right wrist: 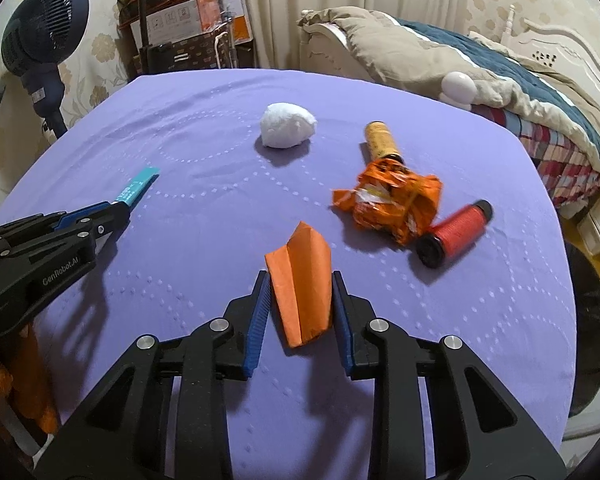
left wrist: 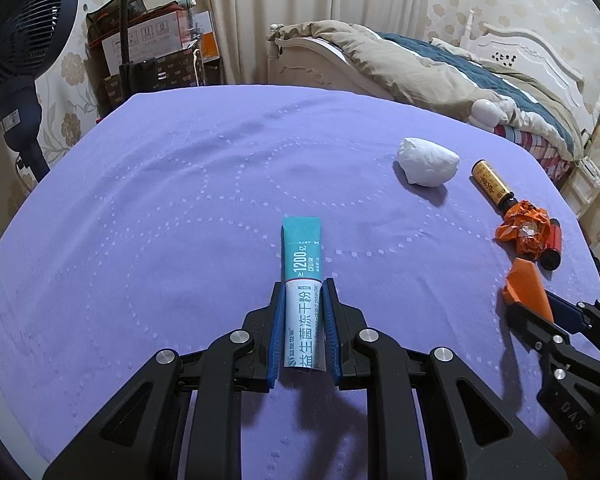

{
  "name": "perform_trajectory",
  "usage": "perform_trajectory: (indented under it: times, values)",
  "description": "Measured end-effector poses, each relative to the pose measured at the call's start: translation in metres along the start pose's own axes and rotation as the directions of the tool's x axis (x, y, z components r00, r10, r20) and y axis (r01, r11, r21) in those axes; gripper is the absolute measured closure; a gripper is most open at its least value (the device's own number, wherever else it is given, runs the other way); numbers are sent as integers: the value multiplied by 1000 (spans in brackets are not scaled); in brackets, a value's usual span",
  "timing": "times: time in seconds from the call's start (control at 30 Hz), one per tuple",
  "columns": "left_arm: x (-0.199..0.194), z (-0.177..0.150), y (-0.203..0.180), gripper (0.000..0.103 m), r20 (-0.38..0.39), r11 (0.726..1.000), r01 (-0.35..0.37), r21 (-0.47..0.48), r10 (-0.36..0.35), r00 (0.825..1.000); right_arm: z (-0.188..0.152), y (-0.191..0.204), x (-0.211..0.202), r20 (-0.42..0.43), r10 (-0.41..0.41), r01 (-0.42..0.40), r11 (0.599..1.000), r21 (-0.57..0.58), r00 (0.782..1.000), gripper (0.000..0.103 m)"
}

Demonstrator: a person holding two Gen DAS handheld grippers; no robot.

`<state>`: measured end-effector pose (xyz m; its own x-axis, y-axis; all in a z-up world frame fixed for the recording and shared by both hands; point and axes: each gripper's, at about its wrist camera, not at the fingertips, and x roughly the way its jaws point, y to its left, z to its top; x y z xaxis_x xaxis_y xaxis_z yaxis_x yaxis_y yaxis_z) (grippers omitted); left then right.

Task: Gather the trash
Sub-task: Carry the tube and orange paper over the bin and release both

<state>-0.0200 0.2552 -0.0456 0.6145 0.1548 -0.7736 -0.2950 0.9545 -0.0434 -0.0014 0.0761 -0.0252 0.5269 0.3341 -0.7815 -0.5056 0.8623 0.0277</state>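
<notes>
My left gripper (left wrist: 303,286) is shut on a teal and white powder sachet (left wrist: 302,276), held above the purple tablecloth (left wrist: 159,200); it also shows in the right wrist view (right wrist: 117,205) with the sachet (right wrist: 137,186) sticking out. My right gripper (right wrist: 300,280) is shut on a folded orange paper (right wrist: 302,280), also seen in the left wrist view (left wrist: 526,286). On the cloth lie a white crumpled tissue ball (right wrist: 285,125), a crumpled orange wrapper (right wrist: 392,204), a small yellow-labelled bottle (right wrist: 382,140) and a red spool (right wrist: 456,234).
A bed (right wrist: 500,68) with bedding stands at the right behind the table. A dark blue fan (right wrist: 43,40) stands at the left. Boxes and bags (right wrist: 187,32) stand at the back wall by the curtain.
</notes>
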Motion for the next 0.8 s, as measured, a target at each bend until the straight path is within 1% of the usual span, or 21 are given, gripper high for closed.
perform_trajectory:
  times: [0.23, 0.57, 0.8]
  values:
    - [-8, -7, -8, 83, 10, 1000, 19, 6, -19, 1000, -12, -25, -14, 19, -26, 25, 998, 63, 999, 74]
    - [-22, -14, -37, 83, 29, 995, 89, 53, -91, 995, -28, -69, -42, 64, -105, 94, 983, 161, 992, 74]
    - [-24, -18, -63, 83, 20, 987, 131, 93, -134, 991, -38, -101, -53, 72, -148, 128, 965, 231, 986, 74]
